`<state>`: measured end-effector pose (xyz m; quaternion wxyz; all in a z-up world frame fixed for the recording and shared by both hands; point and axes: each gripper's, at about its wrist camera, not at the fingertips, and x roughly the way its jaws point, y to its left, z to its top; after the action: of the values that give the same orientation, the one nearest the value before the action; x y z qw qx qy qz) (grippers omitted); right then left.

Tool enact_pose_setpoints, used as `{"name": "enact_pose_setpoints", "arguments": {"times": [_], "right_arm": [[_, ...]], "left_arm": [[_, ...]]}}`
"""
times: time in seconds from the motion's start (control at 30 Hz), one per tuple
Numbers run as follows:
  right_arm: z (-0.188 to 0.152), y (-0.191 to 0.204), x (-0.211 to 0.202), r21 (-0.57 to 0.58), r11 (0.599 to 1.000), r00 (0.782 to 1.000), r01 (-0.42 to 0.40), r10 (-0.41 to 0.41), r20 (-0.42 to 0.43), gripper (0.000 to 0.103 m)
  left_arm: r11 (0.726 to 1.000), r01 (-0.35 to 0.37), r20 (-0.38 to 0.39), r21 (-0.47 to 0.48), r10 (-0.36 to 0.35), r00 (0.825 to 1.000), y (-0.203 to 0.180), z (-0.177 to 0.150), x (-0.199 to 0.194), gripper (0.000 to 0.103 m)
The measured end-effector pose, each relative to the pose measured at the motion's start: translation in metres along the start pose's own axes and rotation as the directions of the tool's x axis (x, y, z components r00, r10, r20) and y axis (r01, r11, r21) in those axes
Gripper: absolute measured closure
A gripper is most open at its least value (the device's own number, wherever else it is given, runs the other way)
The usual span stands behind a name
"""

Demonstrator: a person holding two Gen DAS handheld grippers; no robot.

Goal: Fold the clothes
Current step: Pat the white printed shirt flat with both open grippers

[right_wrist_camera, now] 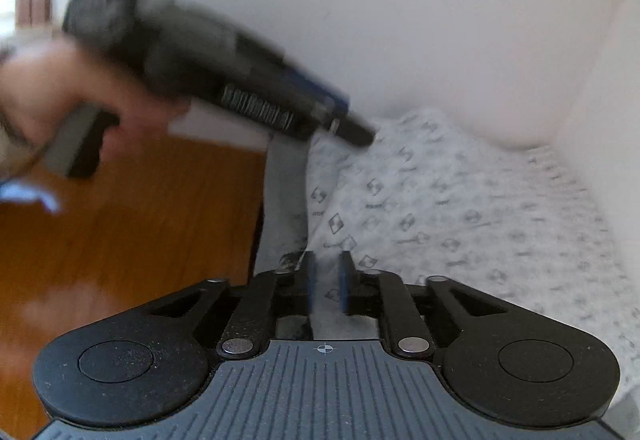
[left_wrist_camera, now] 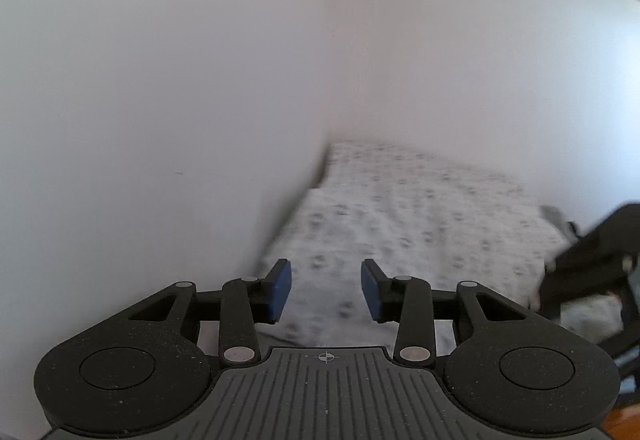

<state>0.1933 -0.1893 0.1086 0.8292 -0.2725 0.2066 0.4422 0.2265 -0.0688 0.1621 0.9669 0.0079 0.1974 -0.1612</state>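
Observation:
A white fabric printed with small grey motifs (left_wrist_camera: 420, 224) covers the bed; no separate garment stands out from it. My left gripper (left_wrist_camera: 326, 280) hovers over it, blue pads (left_wrist_camera: 280, 292) wide apart and nothing between them. In the right wrist view the same fabric (right_wrist_camera: 460, 208) spreads to the right. My right gripper (right_wrist_camera: 328, 272) is low at the fabric's left edge, its pads a narrow gap apart, with only the sheet showing through. A hand (right_wrist_camera: 60, 88) holds the blurred left gripper (right_wrist_camera: 352, 128) above the bed's far corner.
White walls close the bed in at the back and on both sides, meeting in a corner (left_wrist_camera: 332, 60). A wooden floor (right_wrist_camera: 140, 232) lies left of the grey mattress side (right_wrist_camera: 284, 200). The right gripper's black body (left_wrist_camera: 592, 264) fills the right edge of the left view.

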Motion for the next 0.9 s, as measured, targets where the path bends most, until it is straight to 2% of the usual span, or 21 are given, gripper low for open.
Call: {"name": "enact_pose_setpoints", "arguments": {"times": [0.03, 0.1, 0.17, 0.23, 0.3, 0.43, 0.53, 0.57, 0.63, 0.67, 0.7, 0.77, 0.83, 0.9], "right_arm": [[0.000, -0.003, -0.008, 0.011, 1.000, 0.999, 0.024, -0.024, 0.025, 0.073], [-0.004, -0.019, -0.022, 0.024, 0.993, 0.990, 0.117, -0.119, 0.071, 0.073], [-0.011, -0.049, -0.028, 0.068, 0.977, 0.975, 0.203, -0.208, 0.076, 0.073], [-0.021, -0.086, -0.026, 0.128, 0.945, 0.950, 0.300, -0.308, 0.046, 0.073], [-0.034, -0.124, -0.020, 0.184, 0.907, 0.922, 0.380, -0.387, 0.000, 0.073], [-0.066, -0.175, 0.000, 0.209, 0.849, 0.874, 0.486, -0.471, -0.116, 0.074], [-0.080, -0.190, 0.003, 0.243, 0.848, 0.882, 0.471, -0.452, -0.131, 0.074], [-0.079, -0.190, 0.005, 0.234, 0.842, 0.873, 0.487, -0.463, -0.150, 0.074], [-0.071, -0.193, 0.006, 0.238, 0.819, 0.852, 0.522, -0.487, -0.193, 0.074], [-0.067, -0.193, 0.004, 0.257, 0.808, 0.848, 0.530, -0.495, -0.189, 0.074], [-0.063, -0.194, 0.002, 0.279, 0.809, 0.856, 0.517, -0.490, -0.166, 0.074], [-0.053, -0.191, -0.002, 0.298, 0.826, 0.876, 0.479, -0.474, -0.093, 0.076], [-0.031, -0.187, 0.010, 0.262, 0.847, 0.884, 0.462, -0.465, -0.056, 0.087], [-0.006, -0.182, 0.031, 0.205, 0.866, 0.887, 0.457, -0.460, -0.033, 0.087]], "left_arm": [[1.000, 0.027, 0.009, 0.002, -0.027, 1.000, -0.002, -0.001, -0.002, 0.061], [0.999, 0.026, -0.015, 0.027, -0.026, 1.000, -0.007, -0.004, 0.003, 0.061], [0.998, 0.025, -0.038, 0.052, -0.023, 0.999, -0.012, -0.007, 0.007, 0.066], [0.999, -0.016, -0.102, 0.050, 0.021, 0.995, -0.010, -0.012, 0.017, 0.067], [0.999, -0.017, -0.121, 0.036, 0.021, 0.992, -0.006, -0.014, 0.020, 0.067], [0.999, -0.018, -0.158, 0.034, 0.023, 0.987, 0.001, -0.013, 0.015, 0.067], [0.999, -0.010, -0.186, 0.047, 0.019, 0.982, 0.001, -0.012, 0.015, 0.066], [0.999, -0.017, -0.175, 0.039, 0.024, 0.984, 0.004, -0.010, 0.012, 0.065], [0.999, -0.036, -0.097, -0.027, 0.033, 0.995, 0.010, -0.006, 0.001, 0.066], [1.000, -0.023, -0.084, -0.015, 0.021, 0.996, 0.007, -0.003, 0.000, 0.063], [1.000, -0.009, -0.072, -0.001, 0.009, 0.997, 0.004, 0.000, -0.001, 0.061], [0.999, -0.007, -0.052, 0.031, 0.009, 0.999, -0.002, 0.004, -0.003, 0.044], [0.999, -0.015, -0.045, 0.042, 0.017, 0.999, -0.004, 0.004, -0.003, 0.039], [1.000, 0.006, -0.051, 0.011, -0.005, 0.999, 0.001, 0.003, -0.004, 0.036]]}}
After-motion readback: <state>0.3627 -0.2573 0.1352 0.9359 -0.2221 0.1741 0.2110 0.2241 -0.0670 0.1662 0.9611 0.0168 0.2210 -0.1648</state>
